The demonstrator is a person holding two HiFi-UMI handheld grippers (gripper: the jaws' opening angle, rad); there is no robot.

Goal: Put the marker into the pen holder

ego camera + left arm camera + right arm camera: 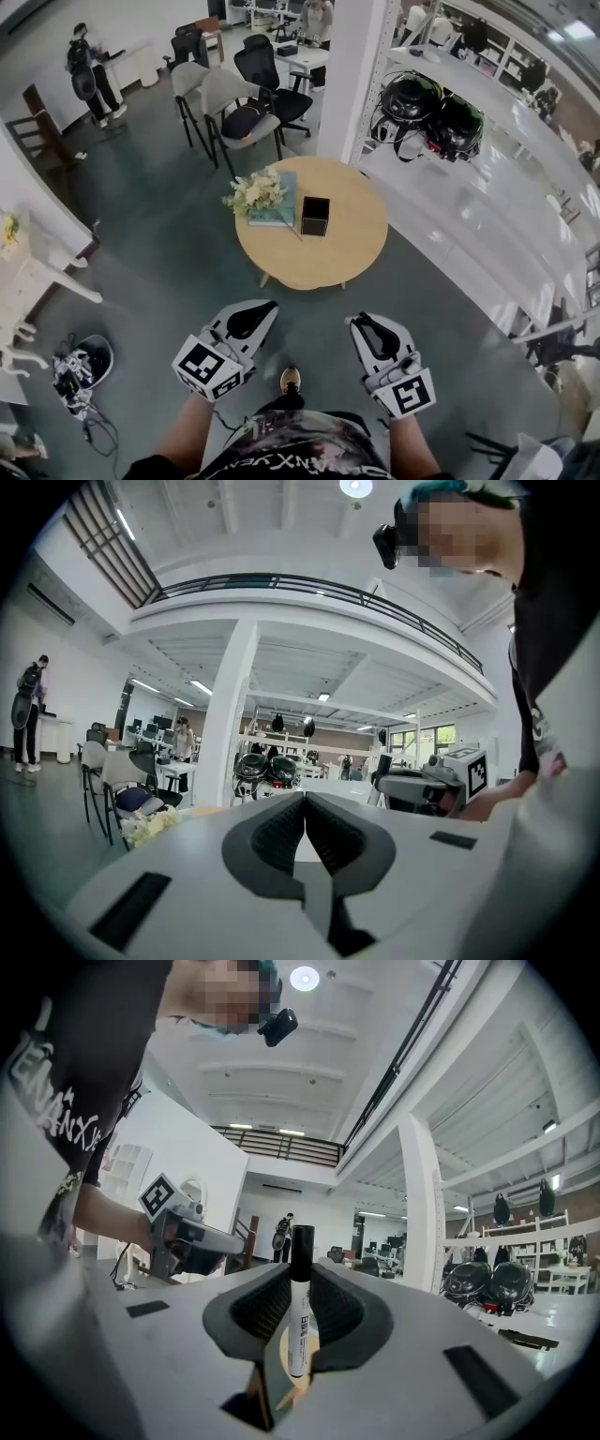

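- The right gripper (301,1286) is clamped on the marker (299,1326). The white barrel is pinched between the jaws, and the black cap points up in the right gripper view.
- The left gripper (305,806) has its jaws pressed together with nothing between them.
- Both grippers are held low in front of the person, side by side, short of the round table (361,253).
- The pen holder (315,215), a black open-topped box, sits on the table, well apart from the marker.
- Just beside the pen holder lies a book (283,208), with flowers (254,192) at its far side.
- Chairs (234,108) stand beyond the table.
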